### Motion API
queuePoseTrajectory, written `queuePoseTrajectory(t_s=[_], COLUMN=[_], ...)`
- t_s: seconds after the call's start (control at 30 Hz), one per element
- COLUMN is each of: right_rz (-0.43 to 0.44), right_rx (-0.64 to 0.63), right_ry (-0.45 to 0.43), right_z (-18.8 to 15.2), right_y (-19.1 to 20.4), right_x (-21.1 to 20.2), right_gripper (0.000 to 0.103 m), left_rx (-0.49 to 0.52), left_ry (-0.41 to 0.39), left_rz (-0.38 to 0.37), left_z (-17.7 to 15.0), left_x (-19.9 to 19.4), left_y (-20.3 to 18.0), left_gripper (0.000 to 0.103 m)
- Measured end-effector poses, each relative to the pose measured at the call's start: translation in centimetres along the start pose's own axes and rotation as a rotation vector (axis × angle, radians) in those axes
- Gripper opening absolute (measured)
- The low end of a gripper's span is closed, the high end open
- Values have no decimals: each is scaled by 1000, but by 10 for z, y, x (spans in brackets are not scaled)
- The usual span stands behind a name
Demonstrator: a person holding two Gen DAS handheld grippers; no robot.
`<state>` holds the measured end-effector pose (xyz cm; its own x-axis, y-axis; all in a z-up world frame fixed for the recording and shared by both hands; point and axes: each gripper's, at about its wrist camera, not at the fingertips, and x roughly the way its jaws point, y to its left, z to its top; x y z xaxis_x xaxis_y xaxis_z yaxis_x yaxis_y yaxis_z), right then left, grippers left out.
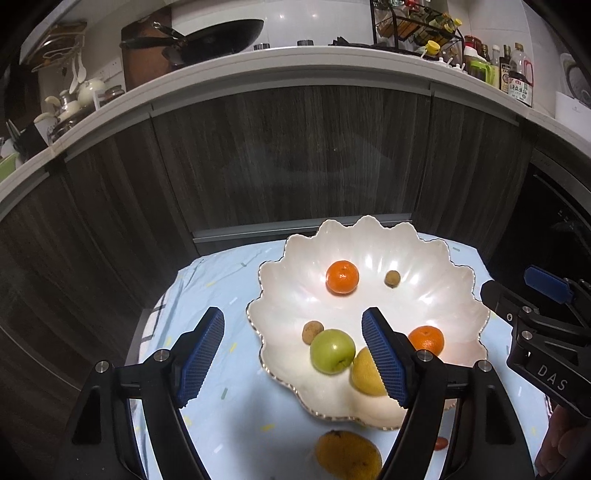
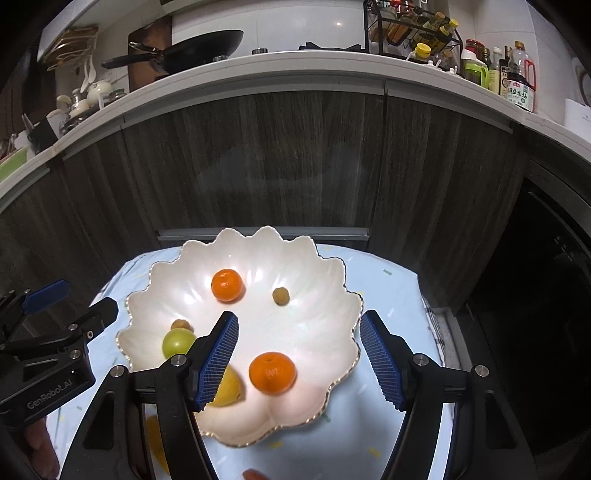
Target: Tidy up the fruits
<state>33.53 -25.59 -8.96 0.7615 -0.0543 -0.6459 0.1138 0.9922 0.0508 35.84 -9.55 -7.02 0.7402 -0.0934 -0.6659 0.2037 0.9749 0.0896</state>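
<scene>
Nearest on the pale blue tablecloth [image 1: 229, 354] lay a large yellow-orange fruit, perhaps a mango [image 1: 347, 456], outside the dish, with a small reddish fruit [image 1: 440, 443] just to its right. The left gripper [image 1: 293, 360] hung above the cloth and the near left rim of the dish, its blue pads well apart and nothing between them. The right gripper [image 2: 299, 360] hung over the near right part of the dish, likewise spread wide and empty; an orange [image 2: 272, 373] lay in the dish below the gap, untouched by either pad.

The white scalloped dish [image 1: 369, 236] with its gilt rim held six fruits. At its near edge sat a yellow fruit [image 1: 364, 373], partly hidden by a gripper finger, touching a green apple [image 1: 332, 350] on its left. A small brown fruit, like a longan [image 1: 312, 331], lay against the apple's far left side. Farther in lay a second orange [image 1: 342, 277], and to its right, apart from it, another small brown fruit [image 1: 392, 278].

Beyond the table stood dark wood-grain cabinet doors [image 1: 295, 155] under a white countertop [image 1: 295, 59], bearing a black wok [image 1: 221, 33] on the left and bottles [image 1: 517, 74] on the right.
</scene>
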Motion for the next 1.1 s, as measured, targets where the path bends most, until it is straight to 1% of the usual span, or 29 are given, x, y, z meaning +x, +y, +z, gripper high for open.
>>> queuePoseTrajectory(t_s=[0.4, 0.7, 0.87, 1.1], right_rz=[11, 18, 19, 18], right_rx=[17, 21, 15, 17], right_ry=[-15, -22, -33, -23], right_z=[-12, -21, -29, -43], right_y=[5, 6, 6, 1], right_x=[-35, -53, -68, -83], right_gripper=[69, 69, 69, 69], left_rx=[-7, -5, 7, 14], left_ry=[-4, -3, -13, -25], left_rz=[12, 18, 20, 13], left_z=[-17, -31, -38, -48], left_x=[-37, -56, -71, -88], left_y=[4, 4, 1, -6], left_gripper=[77, 77, 77, 77])
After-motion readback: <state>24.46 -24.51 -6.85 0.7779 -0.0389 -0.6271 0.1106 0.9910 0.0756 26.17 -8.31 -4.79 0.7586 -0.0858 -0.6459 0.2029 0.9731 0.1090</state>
